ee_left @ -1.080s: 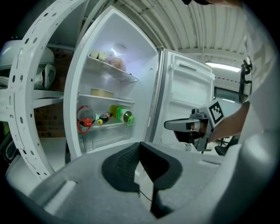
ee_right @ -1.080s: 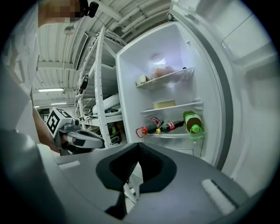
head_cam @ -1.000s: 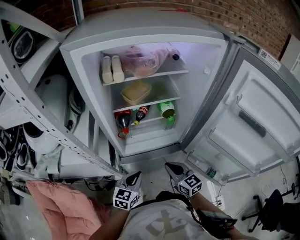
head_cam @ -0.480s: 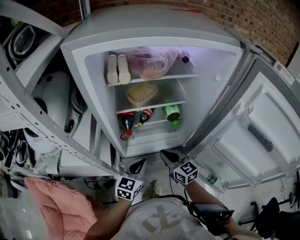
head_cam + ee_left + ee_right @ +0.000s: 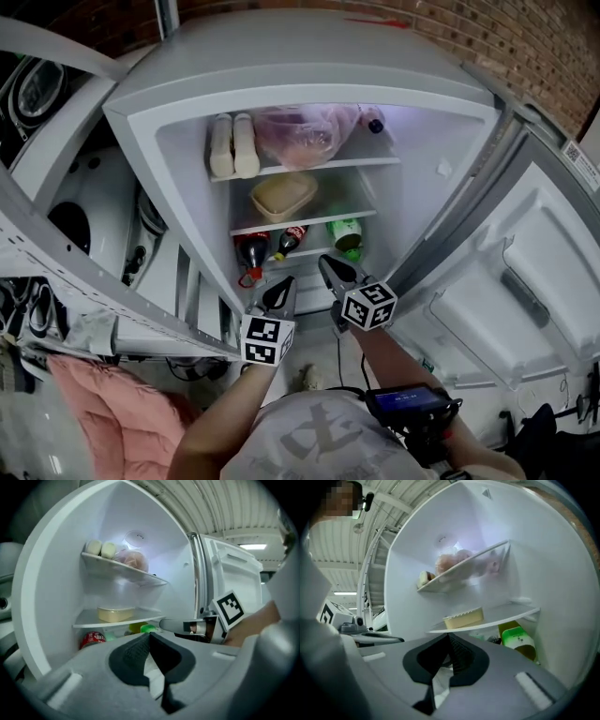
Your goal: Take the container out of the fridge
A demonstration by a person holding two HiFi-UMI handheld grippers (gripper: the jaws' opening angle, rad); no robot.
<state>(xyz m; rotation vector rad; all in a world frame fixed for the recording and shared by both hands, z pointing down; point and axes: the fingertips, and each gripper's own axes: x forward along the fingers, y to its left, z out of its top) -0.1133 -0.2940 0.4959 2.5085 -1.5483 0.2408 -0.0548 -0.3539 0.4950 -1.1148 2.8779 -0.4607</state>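
Reaching in with left gripper point(image 5: 281, 289) and right gripper point(image 5: 329, 269) fingers pressed together, empty, could shove the beige lidded plastic container point(image 5: 278, 196) deeper.

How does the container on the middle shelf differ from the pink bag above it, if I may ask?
The container is beige, low and rigid; the pink bag is bulging and crumpled. The container sits one shelf below the pink bag. Both lie inside the open fridge.

Your left gripper point(image 5: 279, 292) and right gripper point(image 5: 330, 270) sit side by side before the open fridge point(image 5: 281, 56). Its tan container point(image 5: 277, 195) rests on the middle shelf point(image 5: 309, 221), above 3 bottles point(image 5: 248, 251).
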